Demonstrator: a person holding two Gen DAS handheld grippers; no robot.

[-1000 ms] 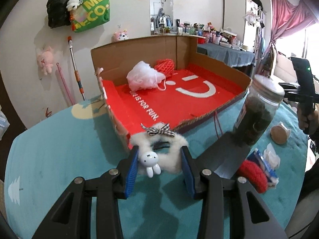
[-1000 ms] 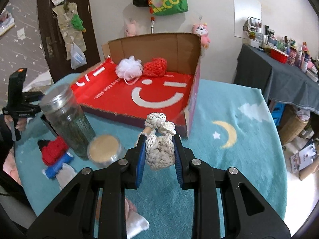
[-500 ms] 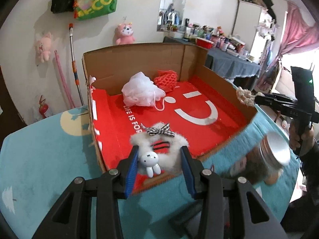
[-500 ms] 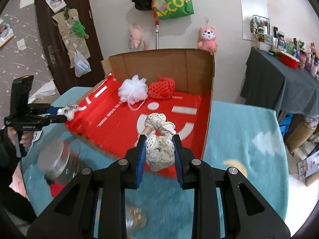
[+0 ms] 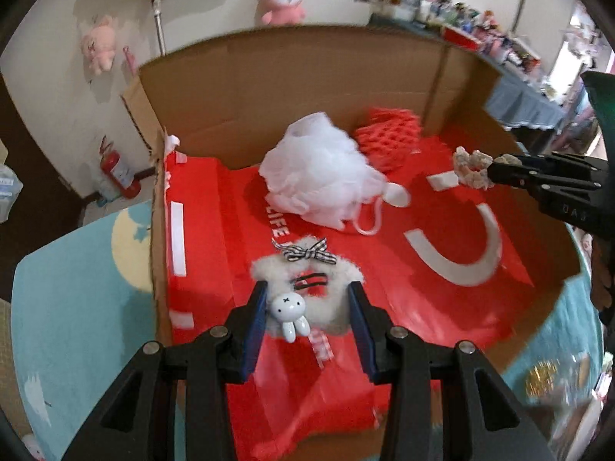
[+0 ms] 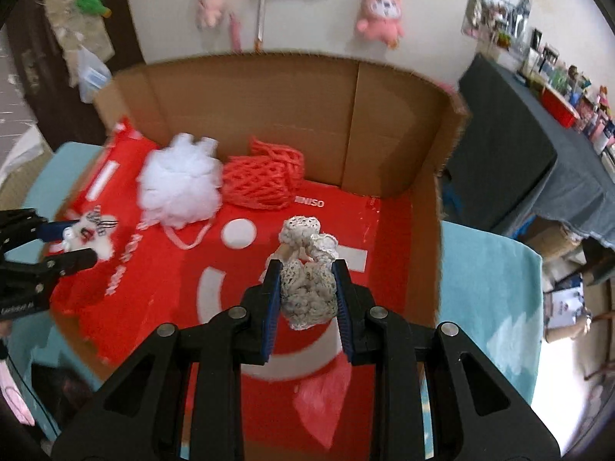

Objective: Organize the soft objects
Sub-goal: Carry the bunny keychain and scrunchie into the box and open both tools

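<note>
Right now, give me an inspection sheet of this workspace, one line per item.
Surface: teal cloth with moon and cloud prints under the cardboard box, which is lined with red printed plastic.
Job's things: white mesh pouf and red net bundle lie at the box's back wall; fluffy white scrunchie and cream lace scrunchie are held over the box.
Clutter: blurred items at the near right, unidentifiable.
Grippers: left claw shut on the fluffy white scrunchie; right claw shut on the cream lace scrunchie.
Cables: nothing seen.
Surroundings: pink plush toys on the wall, dark-clothed side table.
</note>
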